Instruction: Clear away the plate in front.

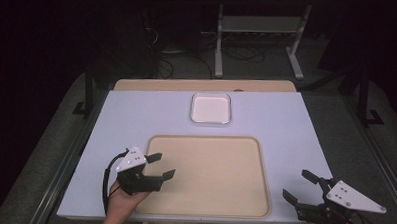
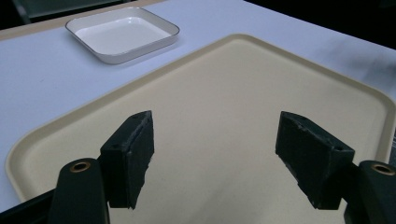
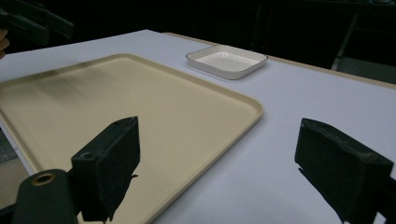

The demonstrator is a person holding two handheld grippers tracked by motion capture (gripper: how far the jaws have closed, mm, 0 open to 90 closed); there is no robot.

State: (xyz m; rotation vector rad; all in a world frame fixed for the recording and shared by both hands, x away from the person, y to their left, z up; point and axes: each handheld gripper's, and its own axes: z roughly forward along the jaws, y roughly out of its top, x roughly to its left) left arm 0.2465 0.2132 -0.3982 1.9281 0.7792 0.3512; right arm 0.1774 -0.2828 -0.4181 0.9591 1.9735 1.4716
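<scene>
Left tongs (image 2: pixel 215 156) spread wide, empty, above beige tray (image 2: pixel 233 93); white dish (image 2: pixel 122 33) beyond.

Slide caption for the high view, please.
Both tongs, left and right, held open beside an empty beige tray; white dish beyond.

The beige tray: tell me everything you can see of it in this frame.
The tray is a large, shallow rectangle with rounded corners and a low raised rim, pale beige with a smooth, faintly glossy surface that looks like plastic. It lies flat and empty on the near half of the table, its long side across it. The left gripper hovers open above its left edge; the right gripper is open off its right side. A white dish sits apart beyond its far edge.
</scene>
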